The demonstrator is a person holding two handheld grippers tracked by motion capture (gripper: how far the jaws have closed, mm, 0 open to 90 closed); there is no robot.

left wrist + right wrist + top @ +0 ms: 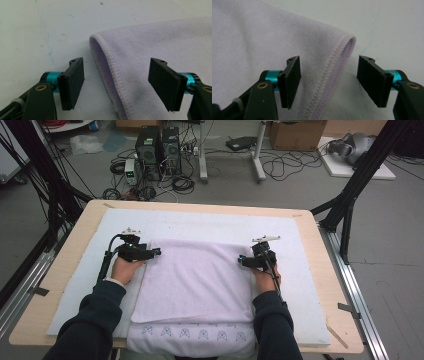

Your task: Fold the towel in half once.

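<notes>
Folded towel (195, 280) edges between both open tongs, left (156, 252) and right (241, 260)

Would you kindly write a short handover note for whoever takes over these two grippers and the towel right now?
Left gripper: jaws open, straddling the stitched edge at the far left corner of the towel, pads not pressing.
Right gripper: jaws open, straddling the edge at the far right corner, nothing pinched.
Towel: lilac, lying folded over on the white mat, its patterned hem hanging over the table's near edge.
Done: one fold made, both grippers lined up at the fold's corners.
Left: probably pinch both corners and make the next fold.
</notes>
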